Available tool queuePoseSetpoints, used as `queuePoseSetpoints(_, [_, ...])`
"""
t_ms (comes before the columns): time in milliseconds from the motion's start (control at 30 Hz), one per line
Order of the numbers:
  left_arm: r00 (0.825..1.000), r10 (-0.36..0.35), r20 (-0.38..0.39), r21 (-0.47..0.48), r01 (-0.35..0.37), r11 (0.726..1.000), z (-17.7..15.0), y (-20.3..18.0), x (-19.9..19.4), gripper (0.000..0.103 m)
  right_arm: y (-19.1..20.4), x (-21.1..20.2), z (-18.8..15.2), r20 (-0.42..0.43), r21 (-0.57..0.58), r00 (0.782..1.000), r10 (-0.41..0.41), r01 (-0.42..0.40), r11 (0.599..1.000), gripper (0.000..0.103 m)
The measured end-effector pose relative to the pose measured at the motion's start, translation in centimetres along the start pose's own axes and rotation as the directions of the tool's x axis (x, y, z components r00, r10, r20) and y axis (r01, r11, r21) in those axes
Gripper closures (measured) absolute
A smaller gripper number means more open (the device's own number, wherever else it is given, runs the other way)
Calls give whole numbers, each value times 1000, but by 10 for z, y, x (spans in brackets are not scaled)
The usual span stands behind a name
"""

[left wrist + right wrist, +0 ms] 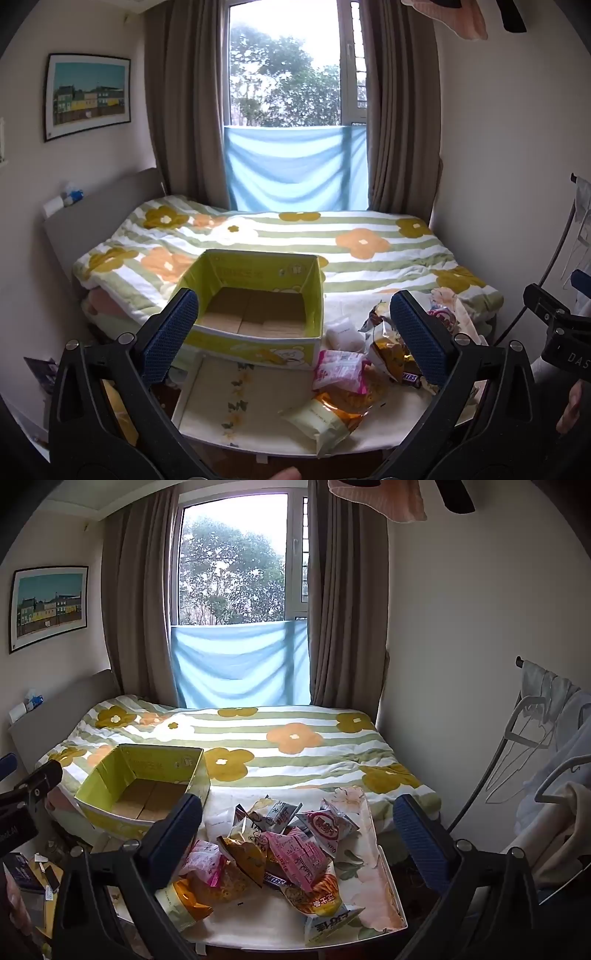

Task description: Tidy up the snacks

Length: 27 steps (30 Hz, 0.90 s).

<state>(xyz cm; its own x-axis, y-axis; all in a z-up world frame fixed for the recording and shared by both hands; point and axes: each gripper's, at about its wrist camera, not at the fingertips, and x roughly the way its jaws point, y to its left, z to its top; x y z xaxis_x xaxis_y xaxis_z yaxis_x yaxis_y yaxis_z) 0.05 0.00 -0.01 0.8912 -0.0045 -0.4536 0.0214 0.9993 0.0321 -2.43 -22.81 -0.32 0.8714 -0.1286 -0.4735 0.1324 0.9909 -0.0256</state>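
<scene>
Hovering above the bench [373, 919], both grippers are seen with jaws spread wide and nothing between them: the left gripper [291, 332] before the green box [255, 291], the right gripper [295, 834] over the snacks [280, 860]; the box is found empty, the packets piled loose beside it; sorting is judged not yet begun, everything left to be boxed.
</scene>
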Motion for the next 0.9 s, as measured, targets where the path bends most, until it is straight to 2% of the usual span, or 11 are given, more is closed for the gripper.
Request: queuePoseSetpoints(900, [1000, 4, 8, -2, -4, 1000, -10, 2, -2, 0, 5, -5, -7, 0, 5, 1000, 0, 0, 1000, 0])
